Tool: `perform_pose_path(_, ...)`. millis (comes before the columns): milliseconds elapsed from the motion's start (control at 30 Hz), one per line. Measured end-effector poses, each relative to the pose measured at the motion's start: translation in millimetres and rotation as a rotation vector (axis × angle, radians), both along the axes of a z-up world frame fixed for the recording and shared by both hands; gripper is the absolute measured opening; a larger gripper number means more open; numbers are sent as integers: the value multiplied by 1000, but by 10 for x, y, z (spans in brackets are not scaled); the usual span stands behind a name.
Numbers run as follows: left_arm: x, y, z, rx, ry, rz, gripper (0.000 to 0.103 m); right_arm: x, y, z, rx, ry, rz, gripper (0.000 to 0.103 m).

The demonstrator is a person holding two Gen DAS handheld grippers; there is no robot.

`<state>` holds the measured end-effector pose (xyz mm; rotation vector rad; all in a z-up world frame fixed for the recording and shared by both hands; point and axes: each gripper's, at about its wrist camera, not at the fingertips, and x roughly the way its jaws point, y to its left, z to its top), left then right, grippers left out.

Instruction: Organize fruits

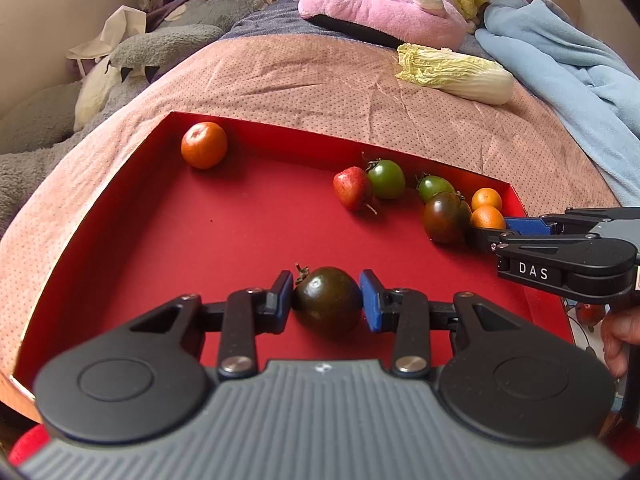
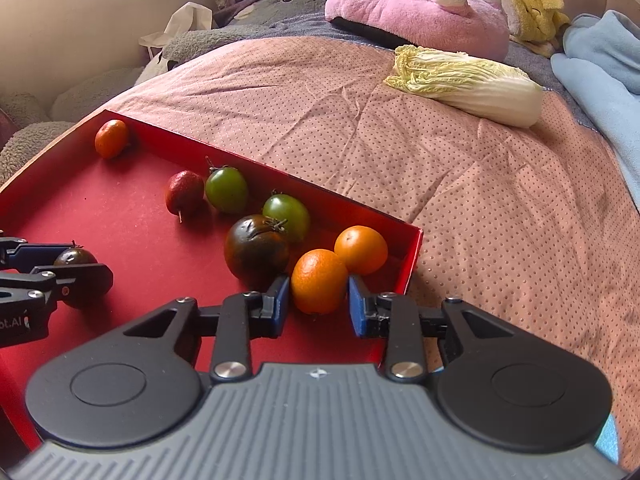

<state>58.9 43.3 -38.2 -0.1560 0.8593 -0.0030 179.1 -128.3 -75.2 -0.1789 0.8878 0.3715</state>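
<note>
A red tray (image 1: 120,216) lies on a pink bedspread. My left gripper (image 1: 326,300) is shut on a dark tomato (image 1: 327,300) resting on the tray floor. My right gripper (image 2: 318,300) has its blue pads (image 2: 280,296) on either side of an orange (image 2: 319,281) near the tray's right corner; the left pad touches it, the right pad (image 2: 358,304) shows a thin gap. A second orange (image 2: 361,250), a large dark tomato (image 2: 257,249), two green tomatoes (image 2: 226,189) (image 2: 286,213), a red fruit (image 2: 185,193) and an orange fruit (image 2: 111,138) lie in the tray.
A napa cabbage (image 2: 472,86) lies on the bedspread beyond the tray. Pink plush toys (image 2: 416,4), a grey plush (image 1: 172,40) and a blue blanket (image 1: 560,60) sit at the back and right. The tray's raised walls (image 2: 412,256) border the fruit.
</note>
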Motion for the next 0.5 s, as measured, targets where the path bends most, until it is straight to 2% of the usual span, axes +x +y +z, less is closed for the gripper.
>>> perform_pose_path(500,-72,11,26,39,6,36,39,-828,-98,378,129,-20,31,36)
